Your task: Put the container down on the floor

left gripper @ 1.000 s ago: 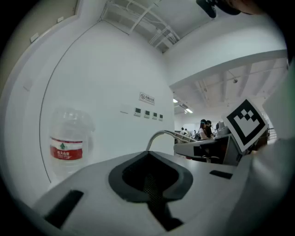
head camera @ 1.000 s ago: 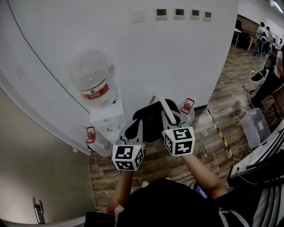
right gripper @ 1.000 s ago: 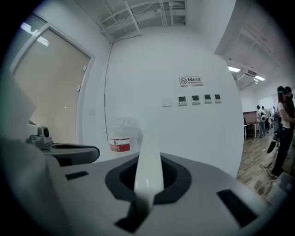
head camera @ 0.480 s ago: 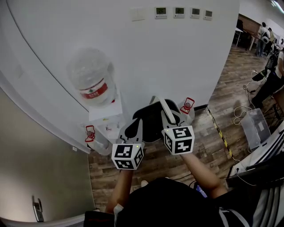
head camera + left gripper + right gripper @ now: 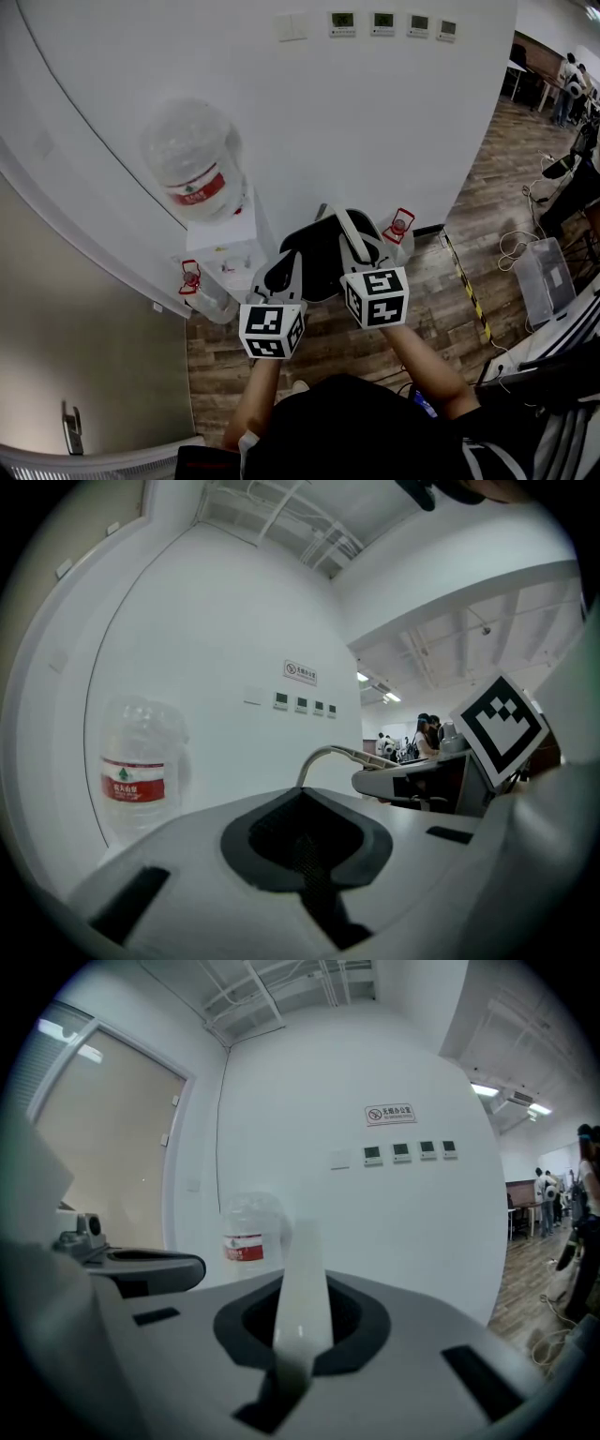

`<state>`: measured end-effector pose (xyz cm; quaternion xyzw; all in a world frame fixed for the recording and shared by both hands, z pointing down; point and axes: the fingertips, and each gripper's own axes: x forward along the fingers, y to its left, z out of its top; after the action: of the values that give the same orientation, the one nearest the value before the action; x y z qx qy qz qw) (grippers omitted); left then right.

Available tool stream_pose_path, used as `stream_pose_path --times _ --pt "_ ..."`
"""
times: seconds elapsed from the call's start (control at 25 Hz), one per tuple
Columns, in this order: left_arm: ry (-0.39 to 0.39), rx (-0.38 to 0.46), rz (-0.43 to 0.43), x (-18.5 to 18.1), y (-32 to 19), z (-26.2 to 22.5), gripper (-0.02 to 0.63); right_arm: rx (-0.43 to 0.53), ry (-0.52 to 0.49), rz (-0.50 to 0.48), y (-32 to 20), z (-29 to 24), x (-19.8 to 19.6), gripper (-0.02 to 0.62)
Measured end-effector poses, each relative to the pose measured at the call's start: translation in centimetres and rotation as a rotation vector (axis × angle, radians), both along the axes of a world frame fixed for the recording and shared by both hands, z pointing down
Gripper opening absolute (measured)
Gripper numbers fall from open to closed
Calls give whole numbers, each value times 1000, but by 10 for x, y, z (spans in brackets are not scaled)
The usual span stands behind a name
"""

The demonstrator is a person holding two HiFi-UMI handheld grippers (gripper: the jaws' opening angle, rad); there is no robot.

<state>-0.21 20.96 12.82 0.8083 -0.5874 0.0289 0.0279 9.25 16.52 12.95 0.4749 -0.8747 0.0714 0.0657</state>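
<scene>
Nearest, the right tongs [image 5: 360, 255] have their jaws pressed together on a thin white curved handle [image 5: 302, 1279], which runs up between them. The left tongs [image 5: 283, 268] sit just beside the right pair with their jaws together. Nothing shows between them, and they are apart from the handle. Between the two tips and just beyond them, a black round-cornered plastic container [image 5: 317, 255] hangs from that handle. By the look of it, it is well above the brown wood-plank floor [image 5: 328, 343]. Beyond the left tongs stands a white box-shaped water dispenser [image 5: 228, 255] topped by an upturned clear bottle with a red label [image 5: 193, 167], with a plain white wall [image 5: 375, 122] behind. Judgement: the container is up and carried on one grip. Lowering it and letting go are not yet done, so most of the task is left.
</scene>
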Motion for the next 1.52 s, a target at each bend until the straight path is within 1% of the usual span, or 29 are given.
stream_pose_path --times 0.08,0.32,0.44,0.6,0.84,1.0,1.2,1.32,1.52 --pt "-4 -1 -7 6 -1 3 17 -2 0 -10 -3 2 5 32" --pt "13 -12 -25 17 -2 13 17 -9 3 -23 -10 13 17 32" --pt "15 -21 -42 13 -2 15 17 -7 11 -30 -13 14 16 32" --pt "22 -25 -59 6 -7 15 17 -12 -4 -33 -21 13 15 32" --pt "25 -26 -59 2 -25 17 17 -18 -8 -44 -35 16 6 32" --pt "27 -27 -51 -4 -41 19 17 -24 -7 -41 -51 19 -2 32" --pt "42 -42 -44 -22 -71 24 17 -19 2 -33 -76 20 -18 32" --pt "61 -41 -33 -31 -92 22 17 -24 -1 -25 -96 21 -28 32" --pt "71 -49 -7 -48 -129 21 17 -31 -1 0 -131 19 -44 32"
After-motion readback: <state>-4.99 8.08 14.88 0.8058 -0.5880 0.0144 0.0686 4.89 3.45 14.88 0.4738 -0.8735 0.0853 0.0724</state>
